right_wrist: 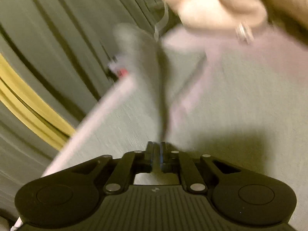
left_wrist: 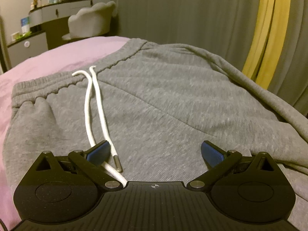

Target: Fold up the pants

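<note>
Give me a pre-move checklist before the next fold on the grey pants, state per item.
1. Left gripper open, nothing between its blue pads: ok.
2. Right gripper jaws nearly together; a dark fold of fabric runs up from them, but the view is blurred: cannot tell if it is gripped.
3. Pants waistband lies flat on the purple bed cover: ok.
4. White drawstring lies loose on the front, one strand passing under the left gripper's left finger: not ok; it may snag.
5. Far side of the pants is bunched into a raised ridge: not ok.
6. Leg ends: out of clear view, cannot tell.
</note>
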Demonstrator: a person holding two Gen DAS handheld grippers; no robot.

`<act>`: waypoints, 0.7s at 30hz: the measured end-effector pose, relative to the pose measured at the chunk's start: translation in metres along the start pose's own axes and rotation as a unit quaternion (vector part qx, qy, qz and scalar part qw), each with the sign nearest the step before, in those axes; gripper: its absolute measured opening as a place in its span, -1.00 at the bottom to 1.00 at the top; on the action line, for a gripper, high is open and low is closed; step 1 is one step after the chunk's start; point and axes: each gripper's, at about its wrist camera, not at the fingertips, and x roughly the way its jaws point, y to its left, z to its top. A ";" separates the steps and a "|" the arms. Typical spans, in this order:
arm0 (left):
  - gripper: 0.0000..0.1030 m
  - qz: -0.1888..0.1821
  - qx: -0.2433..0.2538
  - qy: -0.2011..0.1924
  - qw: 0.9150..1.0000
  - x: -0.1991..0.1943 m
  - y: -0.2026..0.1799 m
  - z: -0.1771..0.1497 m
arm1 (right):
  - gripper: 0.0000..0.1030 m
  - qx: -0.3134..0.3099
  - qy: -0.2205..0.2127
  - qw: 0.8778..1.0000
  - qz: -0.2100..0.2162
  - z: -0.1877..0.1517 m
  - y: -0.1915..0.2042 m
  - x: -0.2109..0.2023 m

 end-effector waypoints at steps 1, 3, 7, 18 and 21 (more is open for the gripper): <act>1.00 0.002 0.001 -0.001 1.000 0.000 -0.001 -0.001 | -0.26 0.007 -0.021 1.000 -0.009 0.004 0.002 -0.004; 1.00 0.007 0.008 -0.006 1.000 -0.001 -0.003 -0.002 | 0.37 0.031 -0.026 0.999 -0.005 0.010 0.000 0.002; 1.00 0.003 0.003 -0.009 1.000 0.001 -0.002 -0.002 | 0.21 0.097 -0.002 0.995 0.011 0.011 -0.029 0.024; 1.00 0.010 -0.001 -0.020 1.000 0.001 -0.004 -0.006 | -0.46 0.229 0.058 0.966 0.101 0.013 -0.090 0.056; 1.00 0.010 0.002 -0.018 1.000 0.000 -0.005 -0.004 | -0.51 0.232 0.048 0.965 0.109 0.012 -0.088 0.059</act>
